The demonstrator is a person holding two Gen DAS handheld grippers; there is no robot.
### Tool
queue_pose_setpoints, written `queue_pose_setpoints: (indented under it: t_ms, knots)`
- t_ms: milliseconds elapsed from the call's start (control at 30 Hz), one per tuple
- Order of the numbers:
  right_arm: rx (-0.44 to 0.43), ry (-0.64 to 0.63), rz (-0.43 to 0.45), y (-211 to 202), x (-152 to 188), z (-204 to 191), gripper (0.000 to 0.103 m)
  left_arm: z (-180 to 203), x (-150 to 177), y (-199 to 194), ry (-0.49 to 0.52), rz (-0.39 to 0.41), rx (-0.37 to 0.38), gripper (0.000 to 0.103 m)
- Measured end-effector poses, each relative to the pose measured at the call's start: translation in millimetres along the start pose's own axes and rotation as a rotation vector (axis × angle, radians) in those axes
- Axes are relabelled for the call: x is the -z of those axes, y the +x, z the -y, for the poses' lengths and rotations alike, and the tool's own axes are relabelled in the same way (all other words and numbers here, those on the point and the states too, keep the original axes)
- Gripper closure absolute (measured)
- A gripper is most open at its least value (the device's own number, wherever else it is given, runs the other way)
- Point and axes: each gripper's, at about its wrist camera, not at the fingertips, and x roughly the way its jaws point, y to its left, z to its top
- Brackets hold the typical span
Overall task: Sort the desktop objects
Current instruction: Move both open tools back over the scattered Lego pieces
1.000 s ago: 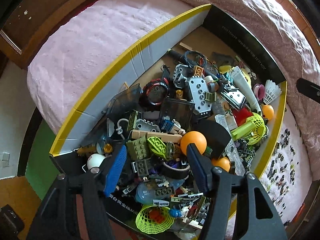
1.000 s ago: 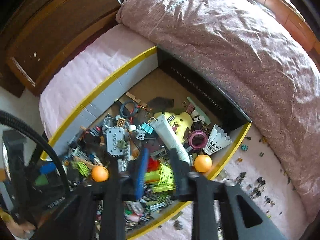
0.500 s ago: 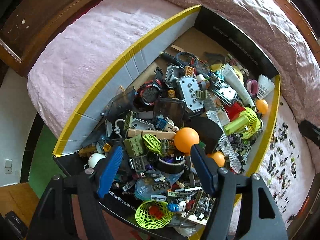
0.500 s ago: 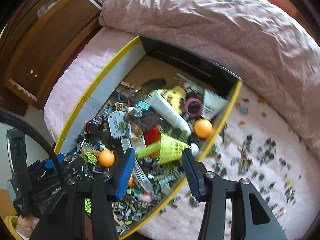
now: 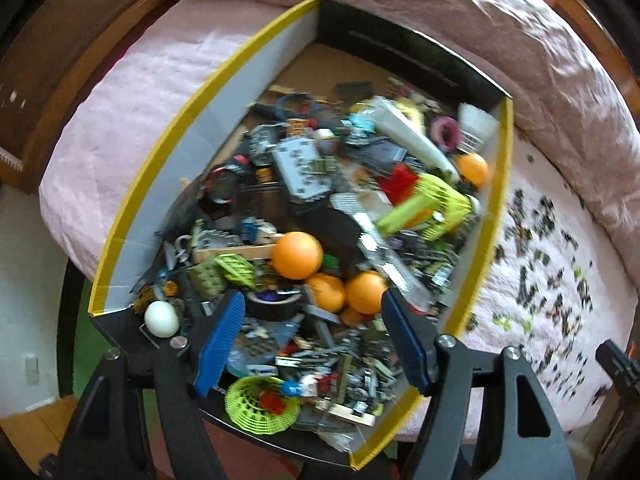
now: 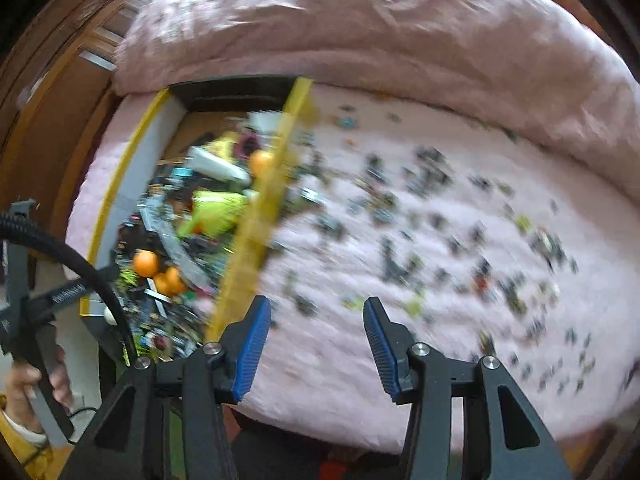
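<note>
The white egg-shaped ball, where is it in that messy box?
In the left wrist view, the white egg-shaped ball lies in the box's near left corner, just left of the left gripper.

A box (image 5: 208, 92) of jumbled small items sits on a bed (image 5: 132, 80), with loose pieces (image 6: 440, 220) spread on the bed to its right.

Inside the box, three balls (image 5: 297, 255) cluster near the front, a fourth ball (image 5: 473, 169) rests against the right wall, and a tube (image 5: 412, 140) lies toward the back. A bunched blanket (image 6: 360, 40) runs behind both box and scattered pieces. The left tool (image 5: 312, 332) hangs over the box's near end; the right tool (image 6: 318, 332) hangs over the bed beside the box's right wall.
</note>
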Motion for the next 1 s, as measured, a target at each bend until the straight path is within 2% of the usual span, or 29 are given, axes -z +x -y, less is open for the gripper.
queue_pose_setpoints:
  t_ms: [167, 267, 500, 700, 833, 1000]
  knots:
    - [0.019, 0.163, -0.019, -3.6, 31.3, 62.2, 0.054, 49.4, 2.9, -9.7, 0.092, -0.017, 0.003, 0.031]
    - [0.011, 0.237, 0.001, -10.5, 44.3, 92.5, 0.054, 83.1, 7.1, -18.6, 0.165, -0.004, -0.009, 0.031]
    - [0.019, 0.32, 0.027, -17.7, 68.6, 149.0, 0.054, 162.3, 27.2, -32.4, 0.284, -0.001, 0.013, 0.031]
    - [0.015, 0.349, 0.02, -20.2, 95.4, 202.5, 0.054, 225.4, 61.7, -32.4, 0.358, -0.02, 0.024, 0.031]
    - [0.023, 0.367, 0.016, -21.2, 117.1, 235.0, 0.054, 266.8, 87.8, -32.4, 0.453, -0.03, 0.018, 0.031]
    - [0.054, 0.495, -0.024, -10.0, 155.8, 297.8, 0.054, 315.6, 121.2, -29.9, 0.567, -0.032, 0.005, 0.031]
